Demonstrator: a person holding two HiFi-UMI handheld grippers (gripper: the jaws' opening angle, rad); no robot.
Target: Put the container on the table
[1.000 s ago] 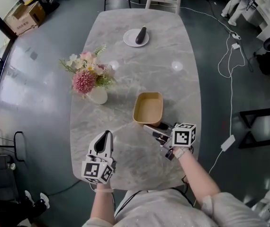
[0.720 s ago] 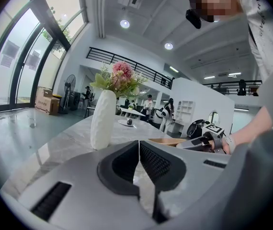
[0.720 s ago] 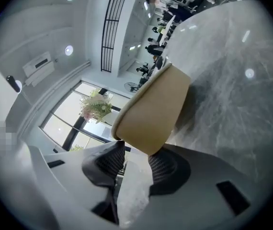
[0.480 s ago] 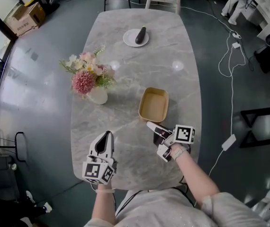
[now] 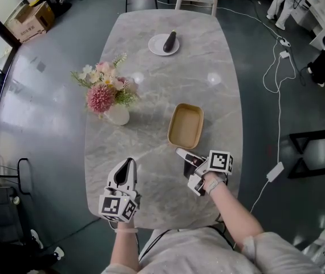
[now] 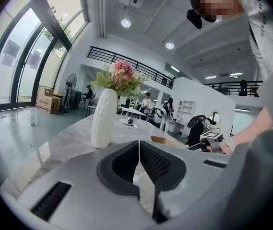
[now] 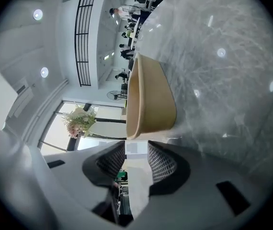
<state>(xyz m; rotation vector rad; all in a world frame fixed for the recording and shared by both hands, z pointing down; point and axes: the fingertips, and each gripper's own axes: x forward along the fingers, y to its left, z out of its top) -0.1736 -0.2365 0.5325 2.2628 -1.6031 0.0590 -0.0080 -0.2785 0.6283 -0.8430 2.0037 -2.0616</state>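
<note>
The container [image 5: 186, 125] sits flat on the table [image 5: 151, 84], right of centre. The right gripper [image 5: 181, 152] is just short of its near end, jaws apart and lately narrowing, nothing between them. The left gripper [image 5: 128, 163] rests on the table, jaws together, empty.

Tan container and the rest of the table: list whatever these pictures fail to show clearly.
- Container: left gripper view, mostly hidden behind the left gripper's body.
- Container's inside: right gripper view, blocked by its own wall.
- Dark object on the white plate: head view, too small to identify.
- Vase: head view, top hidden by the flowers.
</note>
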